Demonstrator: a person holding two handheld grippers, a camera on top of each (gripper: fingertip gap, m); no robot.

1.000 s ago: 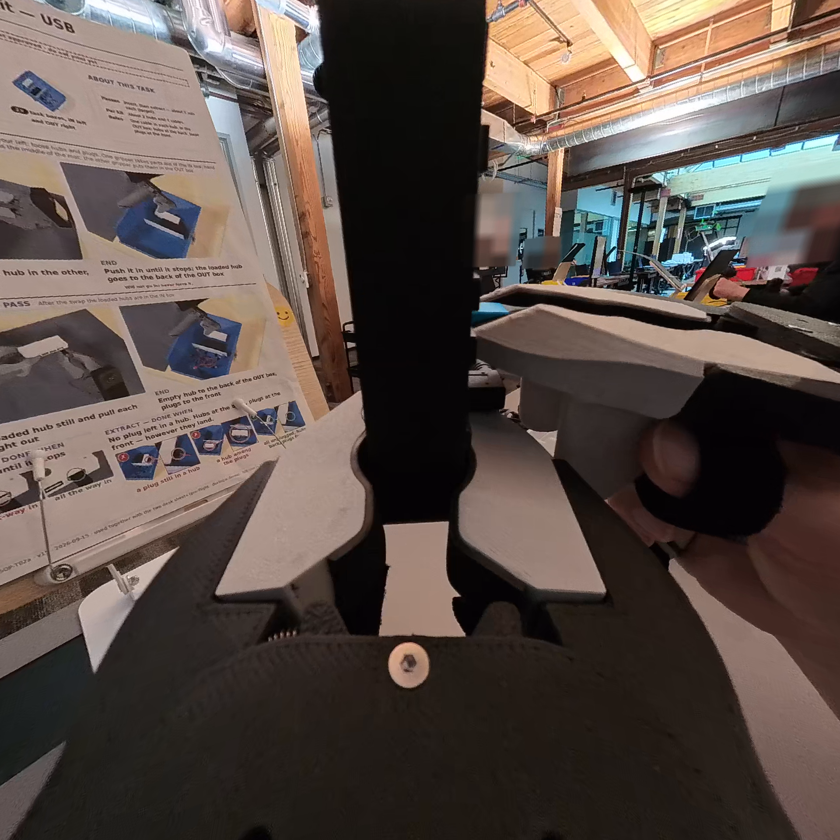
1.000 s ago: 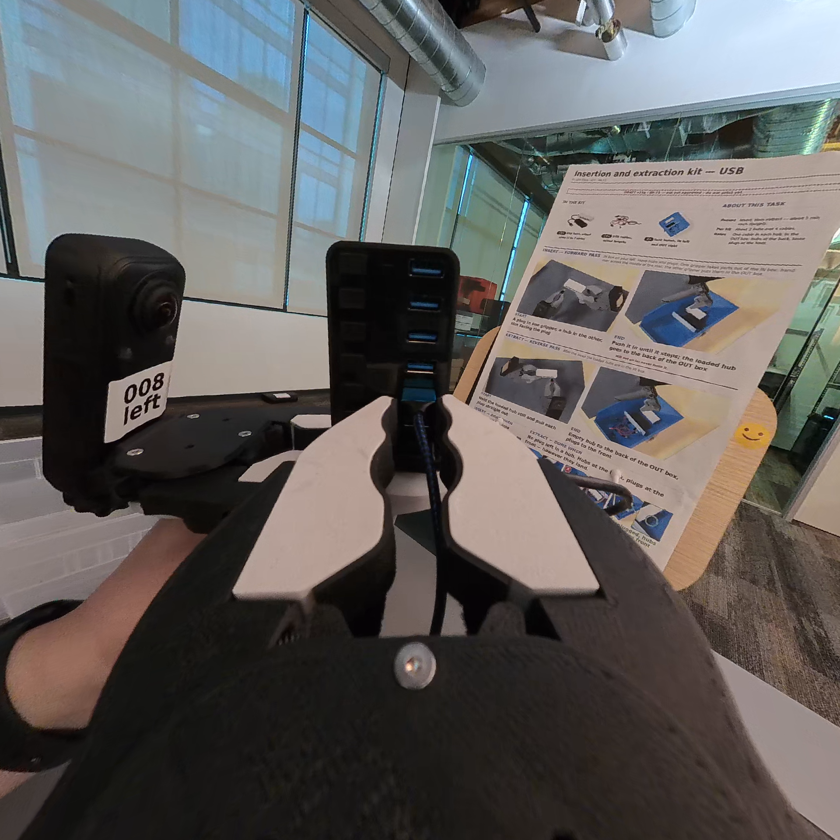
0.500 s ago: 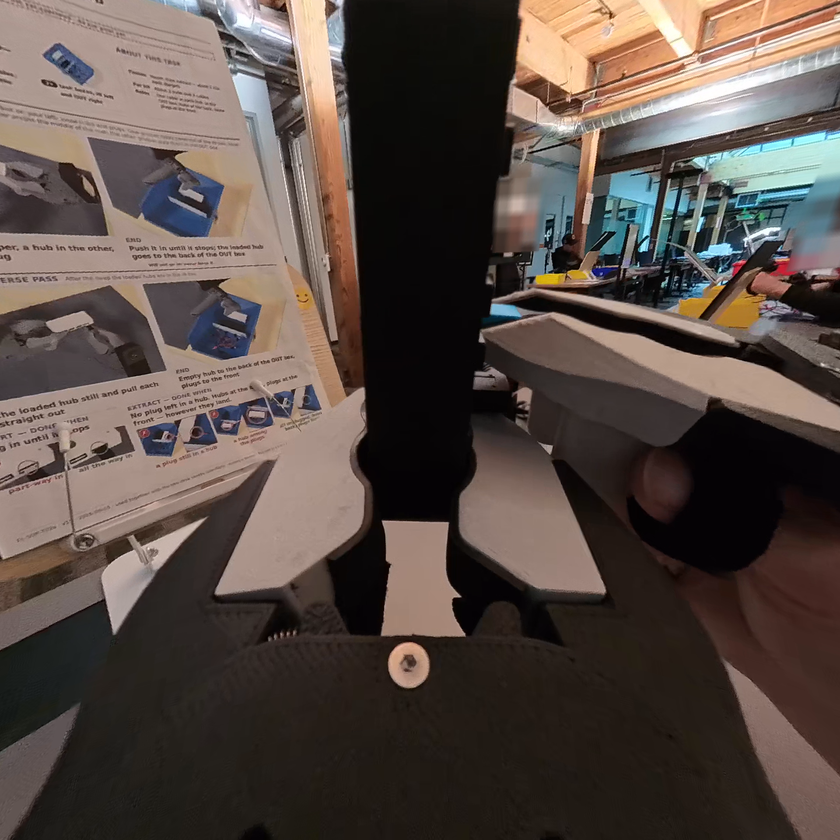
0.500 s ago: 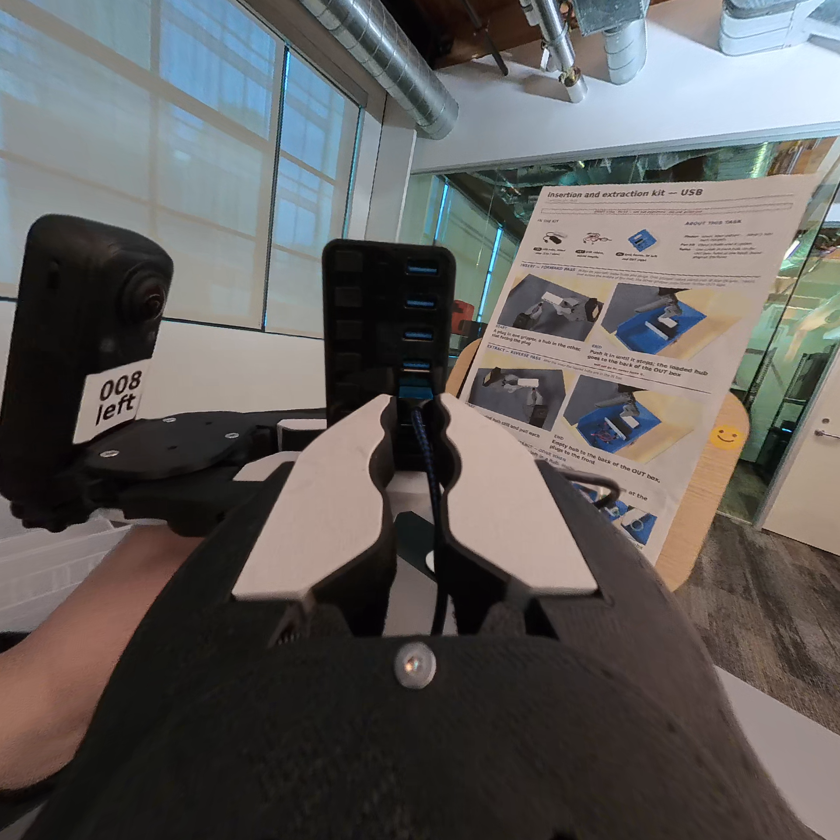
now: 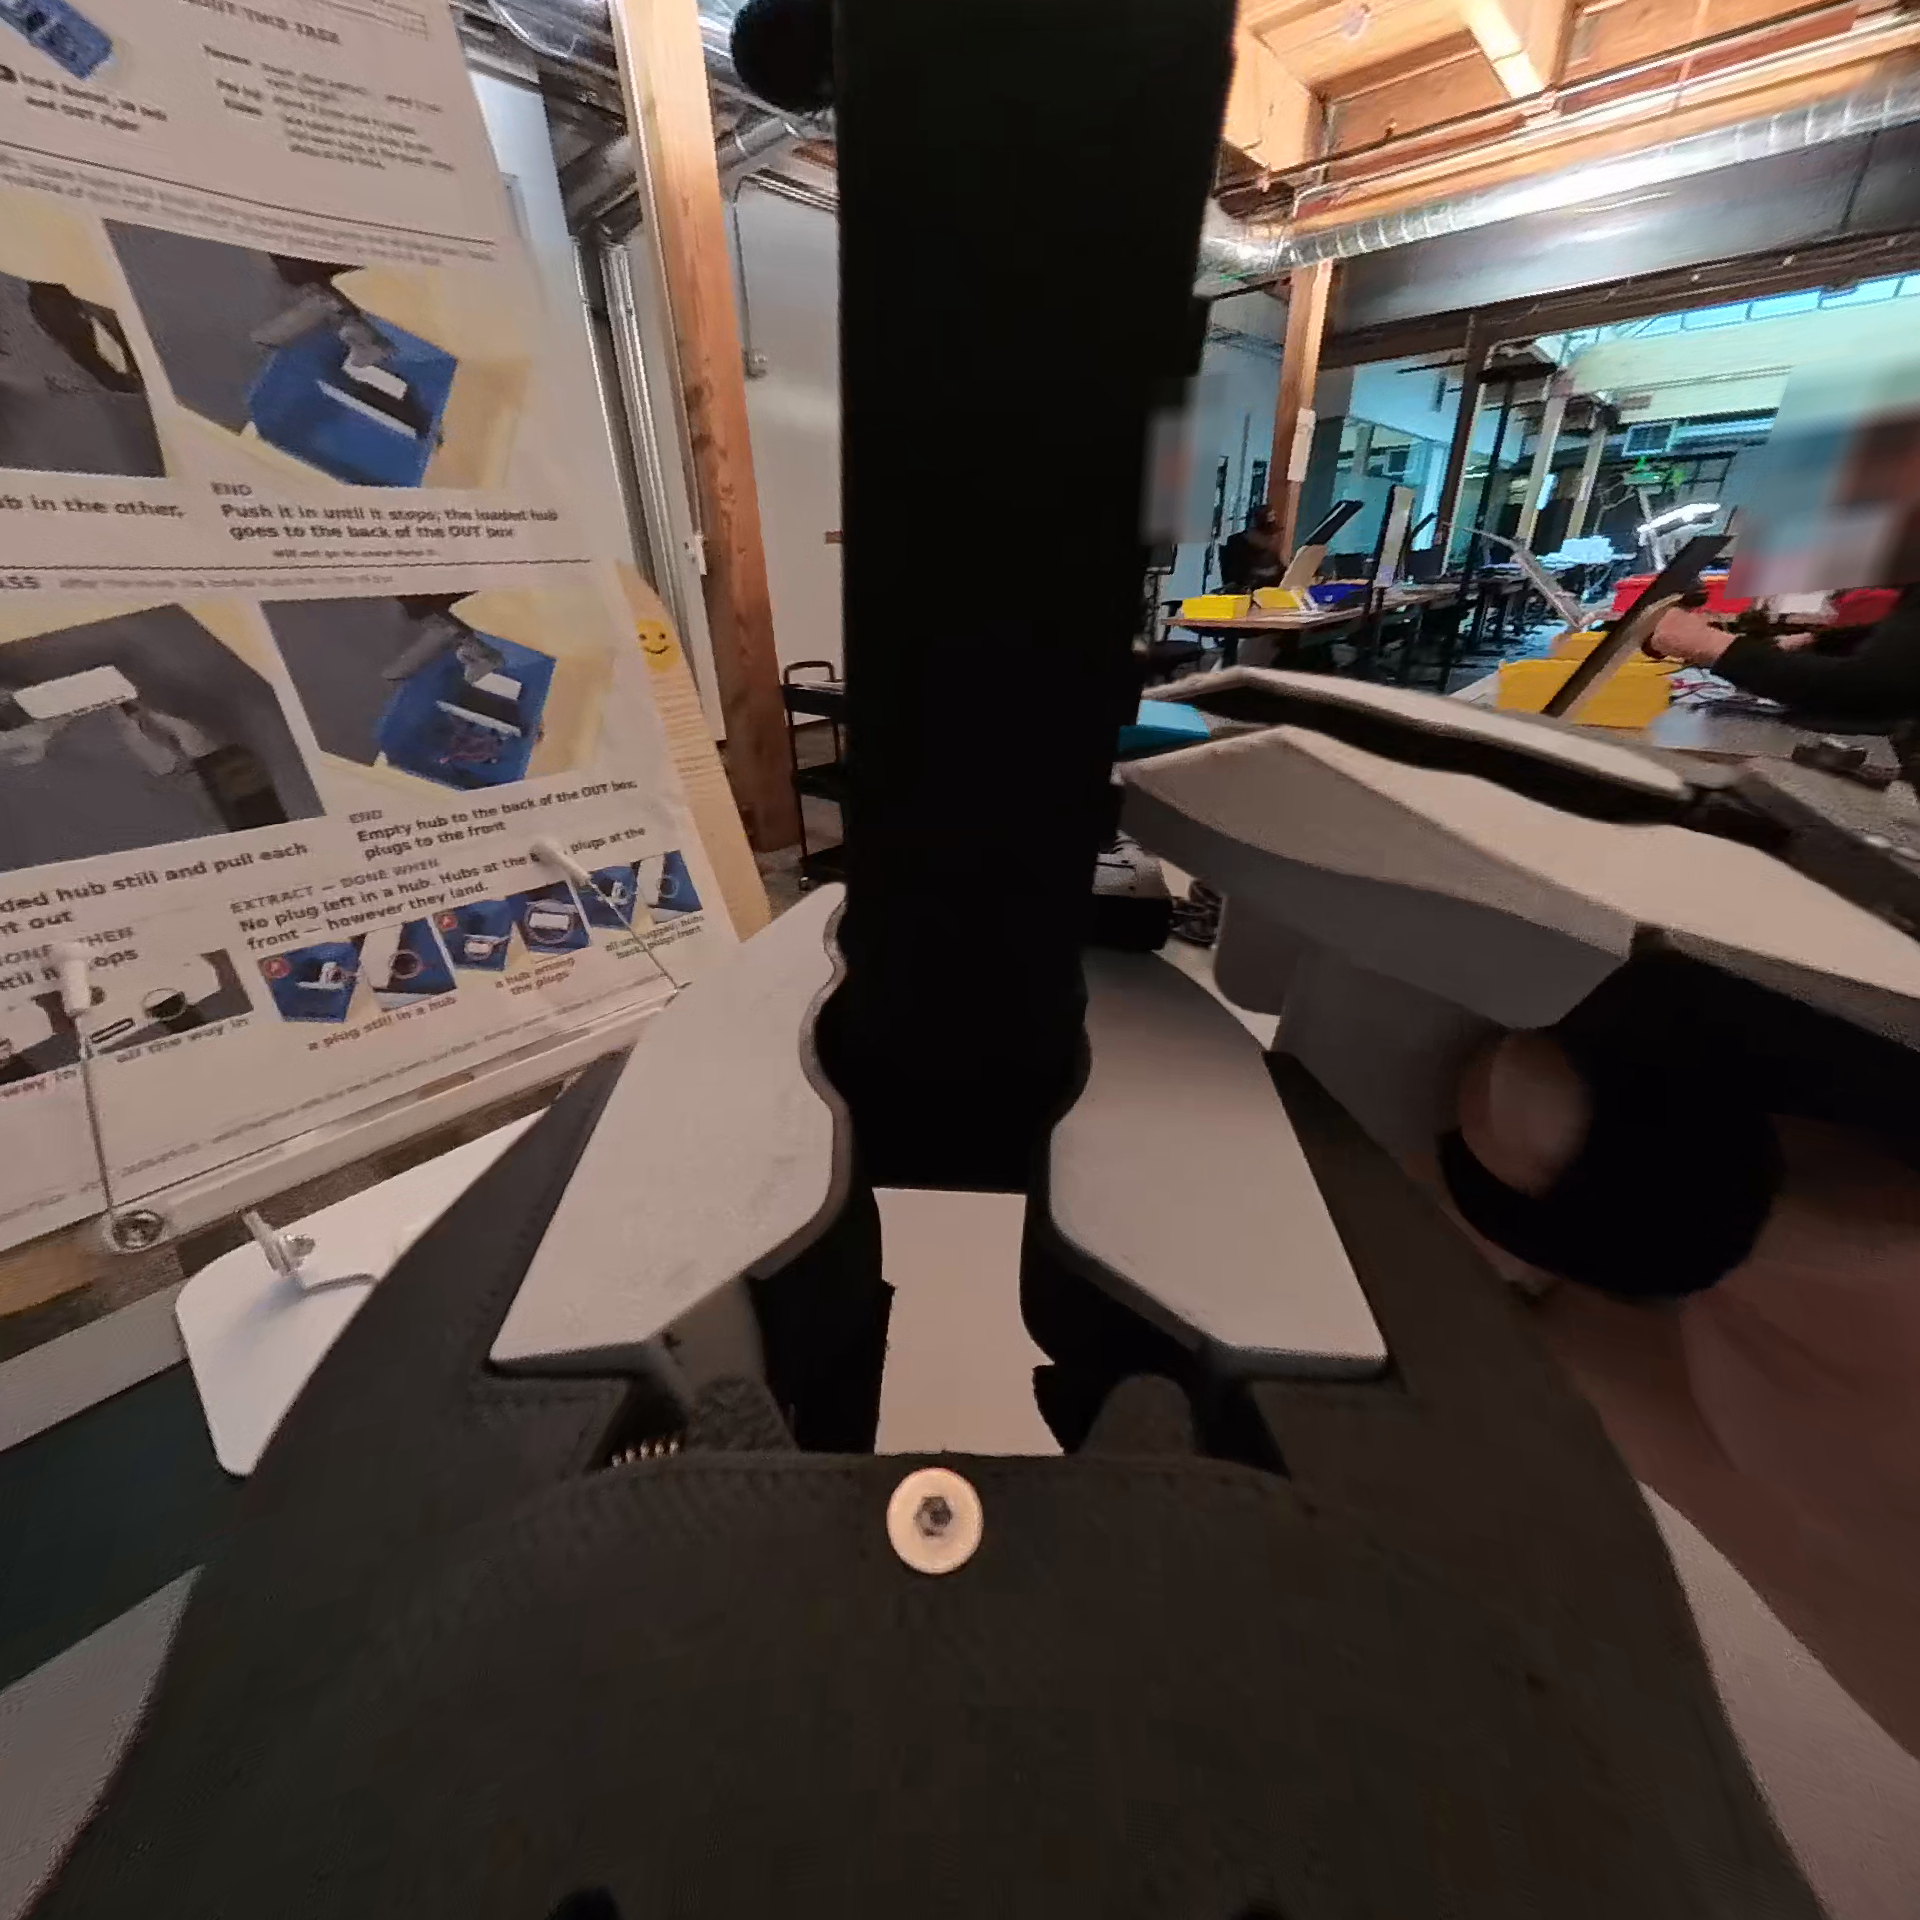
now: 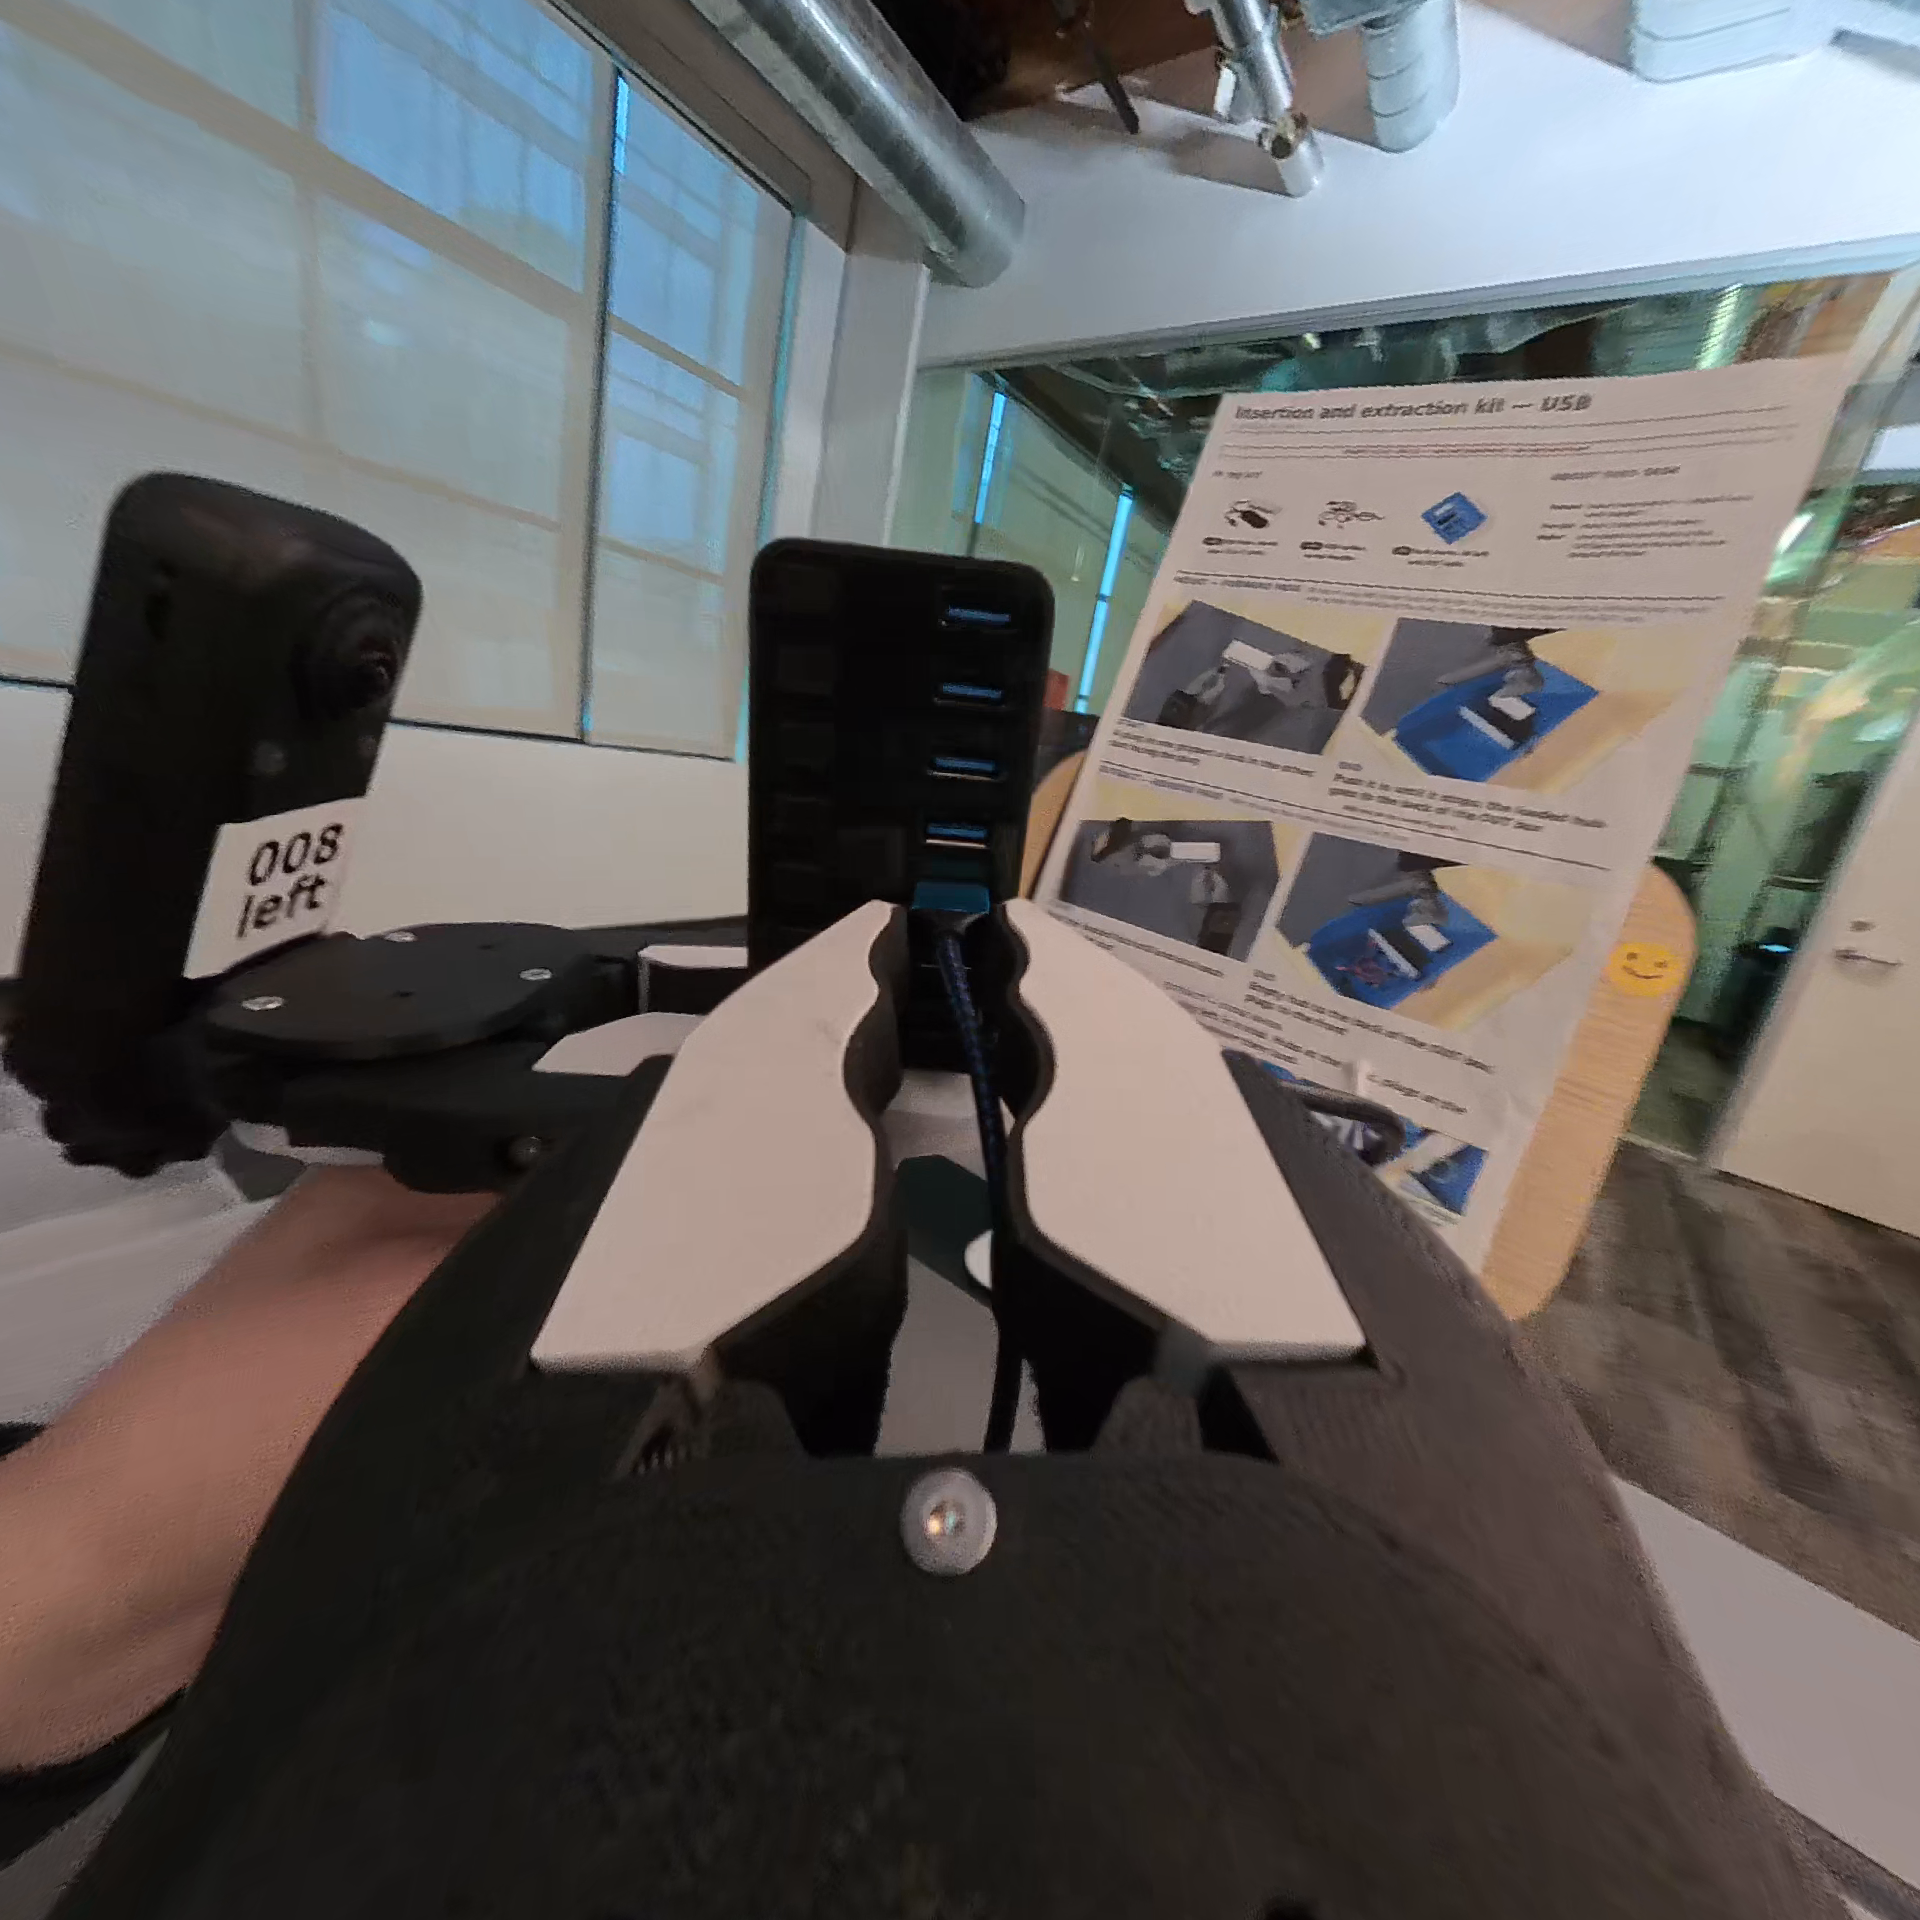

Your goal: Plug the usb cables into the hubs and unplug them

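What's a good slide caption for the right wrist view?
Right gripper shut on a braided cable's blue plug, at an upright black hub held by the left gripper.

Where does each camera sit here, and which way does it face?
Left wrist view: on the left gripper, facing along its fingers at the back of the upright black hub it clamps; the right gripper and a hand show at right.
Right wrist view: on the right gripper, facing the hub's port side, shut on a plug at it; the left gripper and a forearm show at left.
Shared: hub, sheet.
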